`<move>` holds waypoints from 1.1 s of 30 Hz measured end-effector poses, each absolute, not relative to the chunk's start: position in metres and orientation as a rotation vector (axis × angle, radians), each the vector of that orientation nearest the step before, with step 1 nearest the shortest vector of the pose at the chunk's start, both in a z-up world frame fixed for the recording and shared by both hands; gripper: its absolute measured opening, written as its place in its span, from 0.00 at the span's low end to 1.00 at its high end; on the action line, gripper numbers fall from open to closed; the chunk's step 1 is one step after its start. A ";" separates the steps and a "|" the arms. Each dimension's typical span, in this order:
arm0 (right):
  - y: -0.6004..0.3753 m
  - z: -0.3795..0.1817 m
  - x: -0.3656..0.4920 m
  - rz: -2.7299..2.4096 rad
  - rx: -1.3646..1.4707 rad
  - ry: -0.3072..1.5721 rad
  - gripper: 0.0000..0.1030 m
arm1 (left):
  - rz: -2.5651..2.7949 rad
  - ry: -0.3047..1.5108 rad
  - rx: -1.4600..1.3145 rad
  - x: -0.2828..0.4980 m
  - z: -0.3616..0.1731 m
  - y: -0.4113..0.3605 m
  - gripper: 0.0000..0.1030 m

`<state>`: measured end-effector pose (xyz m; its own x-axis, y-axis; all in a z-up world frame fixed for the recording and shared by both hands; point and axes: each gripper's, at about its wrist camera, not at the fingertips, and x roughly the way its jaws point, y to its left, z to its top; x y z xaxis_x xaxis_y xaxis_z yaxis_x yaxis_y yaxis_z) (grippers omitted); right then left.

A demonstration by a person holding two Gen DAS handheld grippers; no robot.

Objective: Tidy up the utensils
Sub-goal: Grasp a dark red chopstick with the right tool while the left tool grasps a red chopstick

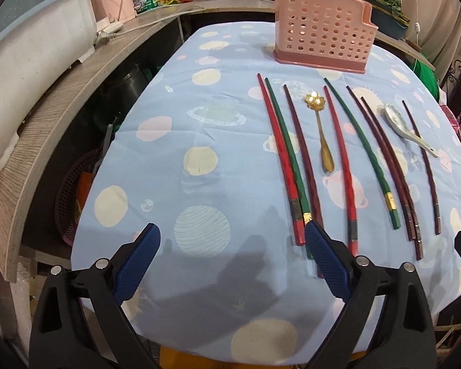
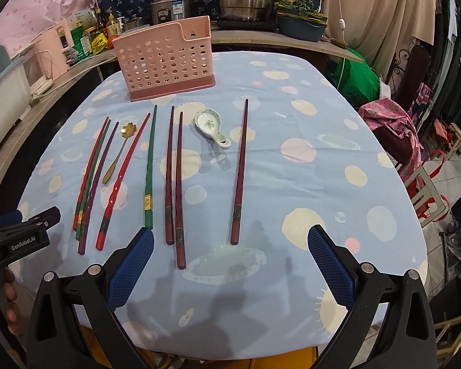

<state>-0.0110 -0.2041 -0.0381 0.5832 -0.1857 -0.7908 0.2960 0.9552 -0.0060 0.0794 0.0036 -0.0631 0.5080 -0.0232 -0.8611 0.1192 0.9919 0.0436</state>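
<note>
- Starting out: all the chopsticks [image 2: 241, 172] and both spoons [image 2: 211, 126] lie on the table.
- The pink basket [image 2: 166, 61] looks empty.
- The left gripper [image 1: 232, 240] and right gripper [image 2: 230, 243] are wide open, holding nothing.

"GenRobot.AI" stands in white on the left hand-held gripper [image 2: 24, 221]; other labels are illegible.

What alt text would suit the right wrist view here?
The open right gripper hovers empty over a blue spotted tablecloth where eight chopsticks, a gold spoon and a ceramic spoon lie in a row. A pink holder stands behind them; the left gripper shows at the left edge.
</note>
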 end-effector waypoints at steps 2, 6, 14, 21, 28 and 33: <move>-0.205 -0.040 -0.008 -0.282 0.132 0.910 0.93 | -0.093 1.053 0.090 0.085 -0.069 0.002 0.85; -0.207 -0.042 -0.001 -0.281 0.134 0.919 0.93 | -0.102 1.058 0.100 0.089 -0.075 -0.004 0.84; -0.210 -0.048 0.005 -0.282 0.140 0.931 0.93 | -0.100 1.065 0.114 0.097 -0.085 -0.010 0.84; -0.212 -0.050 0.007 -0.283 0.146 0.932 0.93 | -0.083 1.059 0.124 0.097 -0.085 -0.004 0.84; -0.218 -0.055 0.011 -0.288 0.161 0.933 0.93 | -0.097 1.070 0.129 0.094 -0.085 -0.007 0.76; -0.226 -0.057 0.013 -0.297 0.179 0.933 0.93 | -0.121 1.080 0.137 0.093 -0.089 -0.014 0.70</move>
